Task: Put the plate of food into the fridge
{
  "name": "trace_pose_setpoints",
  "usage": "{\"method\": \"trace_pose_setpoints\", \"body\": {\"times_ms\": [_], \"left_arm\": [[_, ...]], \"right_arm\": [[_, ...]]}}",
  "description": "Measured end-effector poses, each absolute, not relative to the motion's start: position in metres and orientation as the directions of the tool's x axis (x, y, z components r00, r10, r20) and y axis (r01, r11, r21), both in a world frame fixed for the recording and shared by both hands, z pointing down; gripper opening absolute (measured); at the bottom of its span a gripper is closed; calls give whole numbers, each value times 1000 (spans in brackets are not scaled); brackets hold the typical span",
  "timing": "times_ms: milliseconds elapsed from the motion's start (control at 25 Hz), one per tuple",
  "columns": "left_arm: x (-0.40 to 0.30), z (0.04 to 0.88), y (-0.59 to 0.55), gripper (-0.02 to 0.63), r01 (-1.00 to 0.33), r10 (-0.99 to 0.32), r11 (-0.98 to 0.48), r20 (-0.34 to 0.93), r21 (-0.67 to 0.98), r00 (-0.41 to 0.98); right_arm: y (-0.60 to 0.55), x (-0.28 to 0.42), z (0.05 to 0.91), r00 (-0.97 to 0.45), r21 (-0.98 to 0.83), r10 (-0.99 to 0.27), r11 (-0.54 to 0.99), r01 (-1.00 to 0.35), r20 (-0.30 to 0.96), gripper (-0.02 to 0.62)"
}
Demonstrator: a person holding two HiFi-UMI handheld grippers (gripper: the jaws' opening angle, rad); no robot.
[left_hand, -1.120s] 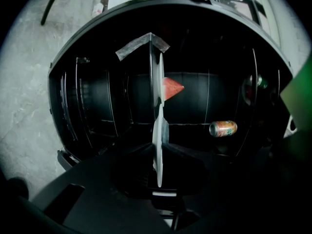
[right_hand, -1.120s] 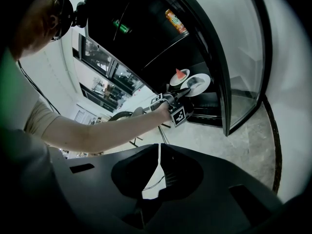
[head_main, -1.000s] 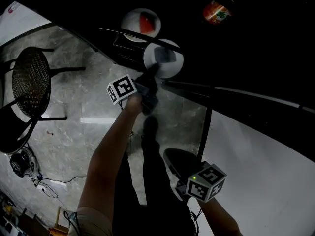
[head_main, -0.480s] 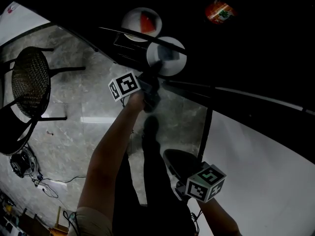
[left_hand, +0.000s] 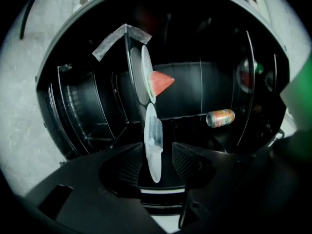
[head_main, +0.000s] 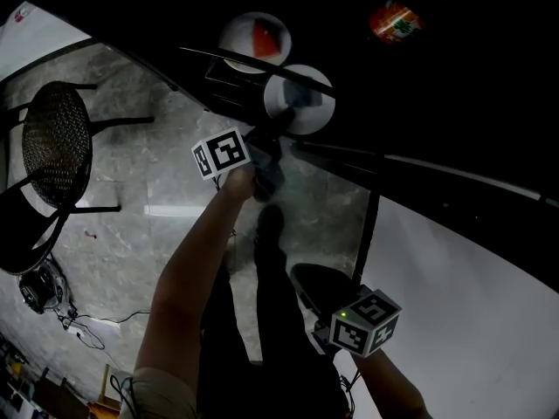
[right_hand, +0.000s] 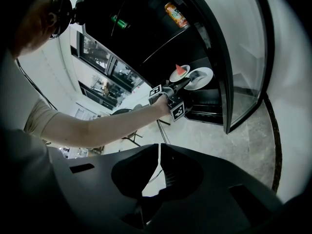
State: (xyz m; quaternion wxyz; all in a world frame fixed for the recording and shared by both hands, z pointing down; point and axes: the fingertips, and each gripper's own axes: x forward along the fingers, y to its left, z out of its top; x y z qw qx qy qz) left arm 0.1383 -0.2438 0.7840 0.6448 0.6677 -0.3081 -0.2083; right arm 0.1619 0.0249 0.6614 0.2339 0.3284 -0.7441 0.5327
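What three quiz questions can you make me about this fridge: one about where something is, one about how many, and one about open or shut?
1. Where is the can?
A. On the floor
B. Inside the fridge
C. On the chair

2. How many plates are in the fridge?
A. One
B. Two
C. Four

3. How do the left gripper jaws stand?
A. Apart, with a plate's edge between them
B. Squeezed together on nothing
C. Clamped on the can

Answers:
1. B: the can lies among the dark shelves inside the fridge.
2. B: the plate with watermelon stands behind the near plate.
3. A: both pads stand clear of the near plate's edge, and the jaws have just been opening.
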Motion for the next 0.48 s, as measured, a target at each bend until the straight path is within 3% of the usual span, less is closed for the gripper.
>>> {"method": "trace_pose_setpoints", "body": {"times_ms": [320,480], "left_arm": [[134,788,-227,167,-202,-640,36,178,979,748],[135,793,-222,44,-225,-621,27,193,974,760]], "right_arm": [[31,159,662,-669,-633,-228,217,-743,707,28],[32,157,662,-669,-635,-229,211,-743,707,28]]}}
